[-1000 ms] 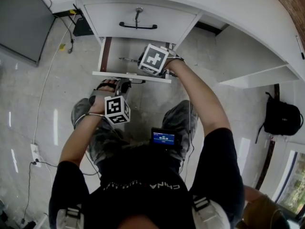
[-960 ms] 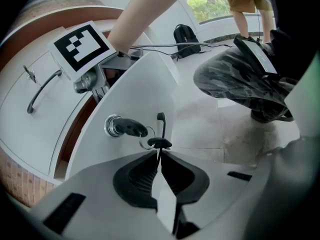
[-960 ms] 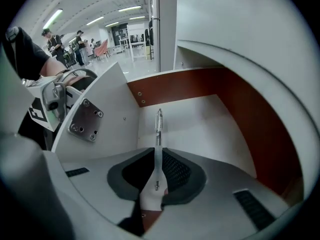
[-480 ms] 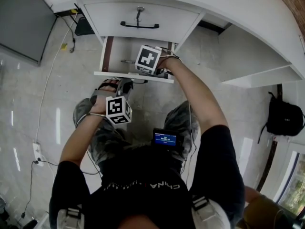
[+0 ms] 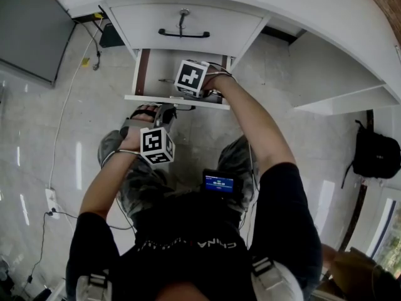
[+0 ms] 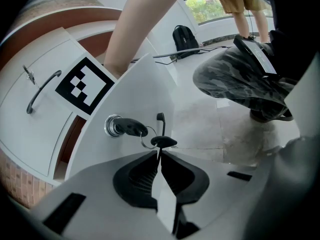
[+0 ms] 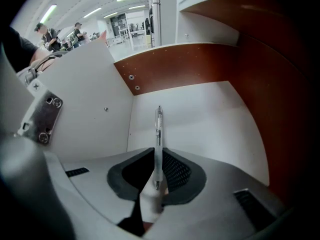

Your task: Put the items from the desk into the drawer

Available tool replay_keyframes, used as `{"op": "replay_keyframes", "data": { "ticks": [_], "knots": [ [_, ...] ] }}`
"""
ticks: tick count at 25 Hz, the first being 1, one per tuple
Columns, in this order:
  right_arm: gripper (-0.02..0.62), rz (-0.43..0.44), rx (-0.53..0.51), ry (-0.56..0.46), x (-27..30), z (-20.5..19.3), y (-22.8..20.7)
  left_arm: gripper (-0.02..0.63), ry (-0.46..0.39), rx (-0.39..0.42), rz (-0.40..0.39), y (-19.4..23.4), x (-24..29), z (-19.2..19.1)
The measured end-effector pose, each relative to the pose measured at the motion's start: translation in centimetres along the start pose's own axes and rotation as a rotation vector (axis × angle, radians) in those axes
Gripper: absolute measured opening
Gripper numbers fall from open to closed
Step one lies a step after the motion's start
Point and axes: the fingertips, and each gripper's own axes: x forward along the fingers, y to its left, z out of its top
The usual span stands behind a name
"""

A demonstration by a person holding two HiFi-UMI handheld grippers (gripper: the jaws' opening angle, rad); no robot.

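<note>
A clear pen is pinched in my right gripper, which is shut on it. The pen points along the white floor of the open lower drawer, above it. In the head view the right gripper is inside the drawer, and the pen's tip sticks out to its left. My left gripper is at the drawer's front panel. It is shut on the spare key that hangs by a ring from the key in the lock.
The upper drawer is closed, with a black handle and a key above it. The person's knees are just below the open drawer. A black backpack lies on the floor at right, cables at left.
My right gripper has moved left and deeper into the drawer with the pen. The left gripper has stayed at the drawer front.
</note>
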Motion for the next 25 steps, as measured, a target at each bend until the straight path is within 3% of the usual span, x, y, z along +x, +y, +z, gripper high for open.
{"op": "replay_keyframes", "data": {
  "ticks": [6, 10, 13, 15, 18, 25],
  "knots": [
    [0.054, -0.065, -0.038, 0.080, -0.1, -1.6, -0.5, 0.023, -0.004, 0.002, 0.001, 0.1, 0.0, 0.1],
    [0.054, -0.050, -0.047, 0.041, 0.7, -1.0, -0.2, 0.023, -0.006, 0.001, 0.002, 0.1, 0.0, 0.0],
    [0.054, 0.014, -0.070, -0.096, 1.5, 1.4, 1.4, 0.024, -0.009, -0.002, 0.002, 0.1, 0.0, 0.0],
    [0.054, -0.020, -0.096, -0.159, 1.6, 2.6, 0.9, 0.024, -0.012, -0.003, 0.001, 0.1, -0.1, 0.1],
    [0.054, -0.071, -0.101, -0.170, 1.5, 2.8, 0.0, 0.025, -0.013, -0.004, 0.002, 0.1, 0.0, 0.1],
    [0.054, -0.078, -0.100, -0.178, 1.6, 3.0, -0.2, 0.025, -0.021, -0.006, 0.001, 0.2, -0.1, 0.1]
  ]
}}
